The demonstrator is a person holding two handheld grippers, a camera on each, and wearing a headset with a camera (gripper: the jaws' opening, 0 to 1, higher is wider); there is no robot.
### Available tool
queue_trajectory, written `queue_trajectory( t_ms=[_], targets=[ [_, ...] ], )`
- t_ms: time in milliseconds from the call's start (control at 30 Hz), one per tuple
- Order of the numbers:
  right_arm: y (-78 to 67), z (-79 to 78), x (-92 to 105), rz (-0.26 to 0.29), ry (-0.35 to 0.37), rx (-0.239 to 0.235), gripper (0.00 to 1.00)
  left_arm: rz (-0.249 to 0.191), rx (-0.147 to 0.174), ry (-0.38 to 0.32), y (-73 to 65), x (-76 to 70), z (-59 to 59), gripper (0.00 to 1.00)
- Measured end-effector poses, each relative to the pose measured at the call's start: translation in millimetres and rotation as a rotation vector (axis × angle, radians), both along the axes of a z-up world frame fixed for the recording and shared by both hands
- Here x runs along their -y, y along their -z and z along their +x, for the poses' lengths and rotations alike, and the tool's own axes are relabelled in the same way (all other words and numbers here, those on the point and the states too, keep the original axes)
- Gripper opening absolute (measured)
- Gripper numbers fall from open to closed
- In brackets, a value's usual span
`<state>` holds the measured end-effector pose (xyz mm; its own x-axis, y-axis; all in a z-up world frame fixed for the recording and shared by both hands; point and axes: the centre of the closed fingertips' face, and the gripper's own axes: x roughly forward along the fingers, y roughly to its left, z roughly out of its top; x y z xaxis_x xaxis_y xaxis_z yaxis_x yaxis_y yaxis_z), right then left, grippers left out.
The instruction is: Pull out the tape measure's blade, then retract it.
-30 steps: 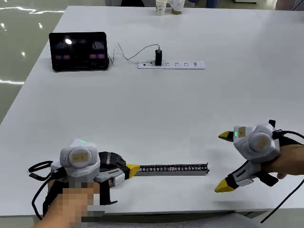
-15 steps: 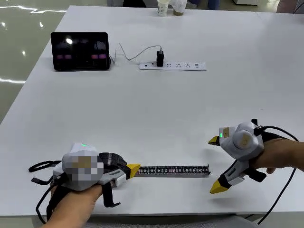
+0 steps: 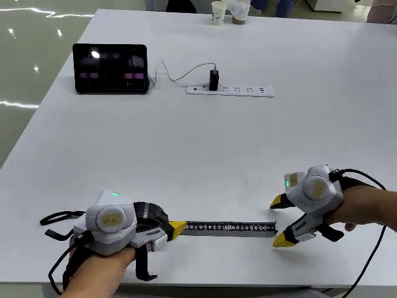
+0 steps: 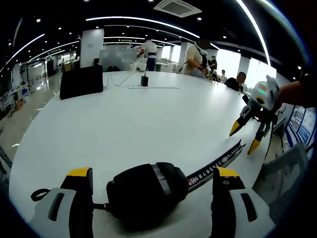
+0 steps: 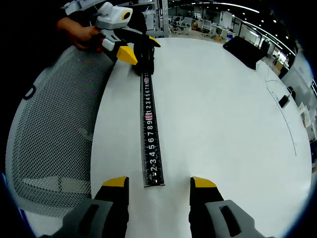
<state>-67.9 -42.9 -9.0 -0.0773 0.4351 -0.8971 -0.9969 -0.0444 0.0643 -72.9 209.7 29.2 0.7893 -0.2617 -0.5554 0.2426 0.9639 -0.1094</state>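
- Straddling the tape measure's black case point(image 4: 143, 196), our left tongs point(image 4: 152, 172) stand open — in the left gripper view we see a gap on each side of it.
- We see the blade point(image 3: 229, 227) lying flat on the white surface point(image 3: 205, 149), drawn out toward the right tongs point(image 3: 280, 221).
- Our right tongs are open — the blade's end lies between the jaws, touching neither.
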Motion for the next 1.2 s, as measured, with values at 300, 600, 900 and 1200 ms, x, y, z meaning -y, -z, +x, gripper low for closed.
queue_trajectory(
  t_ms=[300,600,900,1200],
  targets=[
    [0.3,-0.7,0.5,-0.013,-0.009,0.004,0.34,-0.014,-0.018,-0.024,2.7,-3.1,0.1,0.96],
    [3.6,-8.6,2.6,-0.034,-0.050,0.002,0.16,-0.005,-0.019,-0.014,1.4,-0.2,-0.7,0.95],
    [4.9,-6.4,2.9,-0.043,-0.058,0.022,0.12,0.008,-0.017,-0.020,0.1,-0.6,-1.3,0.90],
    [6.0,-2.7,4.1,-0.079,-0.001,-0.003,0.11,-0.017,-0.087,-0.061,6.3,-3.3,-6.6,0.75]
  ],
)
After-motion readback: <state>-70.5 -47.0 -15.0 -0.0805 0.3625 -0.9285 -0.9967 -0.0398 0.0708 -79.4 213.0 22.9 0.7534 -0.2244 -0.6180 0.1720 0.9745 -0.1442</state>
